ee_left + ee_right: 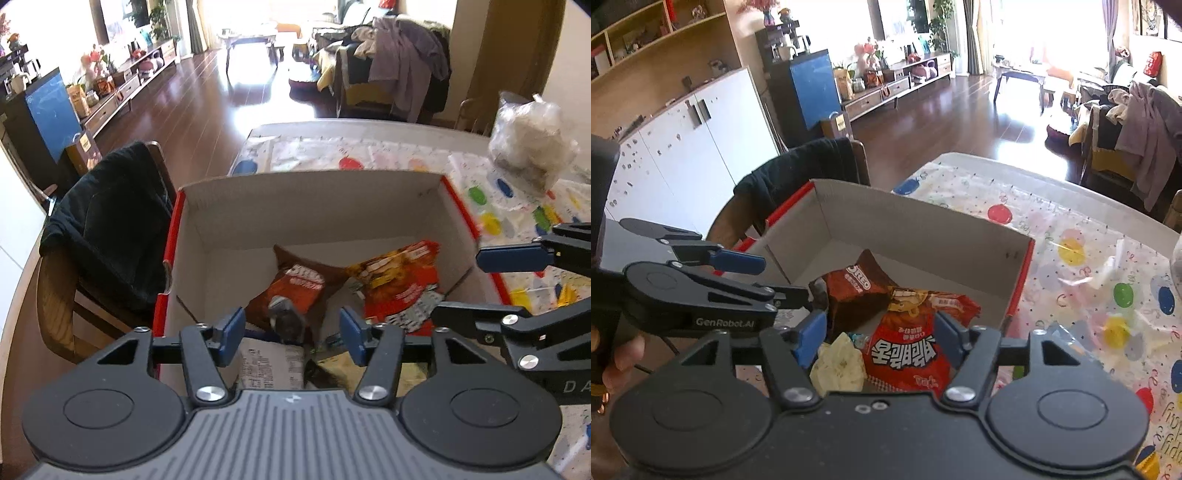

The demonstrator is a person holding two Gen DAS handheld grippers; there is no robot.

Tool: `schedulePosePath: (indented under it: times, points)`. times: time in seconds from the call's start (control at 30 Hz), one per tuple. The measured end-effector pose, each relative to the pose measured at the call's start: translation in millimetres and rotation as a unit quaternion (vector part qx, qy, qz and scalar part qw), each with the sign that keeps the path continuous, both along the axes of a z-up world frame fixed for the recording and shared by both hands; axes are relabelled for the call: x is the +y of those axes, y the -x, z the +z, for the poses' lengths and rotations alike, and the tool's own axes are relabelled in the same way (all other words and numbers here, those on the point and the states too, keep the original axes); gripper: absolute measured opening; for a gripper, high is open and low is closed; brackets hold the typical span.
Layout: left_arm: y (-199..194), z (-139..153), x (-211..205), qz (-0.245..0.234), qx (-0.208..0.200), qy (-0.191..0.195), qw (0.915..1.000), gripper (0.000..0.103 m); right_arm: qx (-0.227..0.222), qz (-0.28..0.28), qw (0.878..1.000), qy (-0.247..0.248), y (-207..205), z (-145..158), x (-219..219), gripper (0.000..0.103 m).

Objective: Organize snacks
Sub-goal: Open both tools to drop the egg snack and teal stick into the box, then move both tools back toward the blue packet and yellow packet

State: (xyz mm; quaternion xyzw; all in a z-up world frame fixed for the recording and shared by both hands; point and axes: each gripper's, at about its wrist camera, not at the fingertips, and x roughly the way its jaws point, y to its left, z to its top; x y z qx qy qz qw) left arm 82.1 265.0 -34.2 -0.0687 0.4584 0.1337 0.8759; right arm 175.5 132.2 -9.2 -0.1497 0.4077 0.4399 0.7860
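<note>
A cardboard box (pixel 314 206) (pixel 916 225) with red outer sides stands on the table. Inside lie a brown Oreo packet (pixel 295 288) (pixel 853 286), a red snack bag (pixel 399 280) (pixel 908 347) with Korean lettering, a pale yellow packet (pixel 838 363) and a white-labelled packet (pixel 271 363). My left gripper (pixel 291 332) (pixel 775 280) hangs open over the box's near left part, above the Oreo packet, pads touching nothing. My right gripper (pixel 881 338) (pixel 491 284) is open over the red bag at the near right, also holding nothing.
A wooden chair with a black jacket (pixel 110 229) (pixel 798 170) stands close behind the box's left side. A balloon-print tablecloth (pixel 1089 258) covers the table. A clear plastic bag (pixel 528 144) sits at the table's far right. A person's hand (pixel 620 358) holds the left gripper.
</note>
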Motion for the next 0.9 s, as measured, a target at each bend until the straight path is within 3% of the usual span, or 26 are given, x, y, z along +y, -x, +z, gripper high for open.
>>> schedulePosePath:
  times: [0.07,0.13,0.63,0.9]
  points:
    - [1.6,7.0,-8.3,-0.006,-0.009,-0.002,0.9999,0.057,-0.004,0.001,1.0,-0.006,2.5,5.1,-5.5,0.068]
    - [4.7,13.5,-16.5,-0.011,-0.02,-0.004,0.9997,0.064,-0.008,0.001,1.0,-0.013,4.7,10.5,-12.6,0.071]
    - [12.0,45.0,-81.9,-0.036,-0.076,-0.009,0.9964,0.078,-0.024,-0.028,0.998,-0.06,2.2,44.3,-91.0,0.094]
    - [2.0,43.2,-137.8,-0.068,-0.086,-0.007,0.994,0.079,-0.039,-0.038,0.997,-0.062,1.5,52.1,-147.7,0.099]
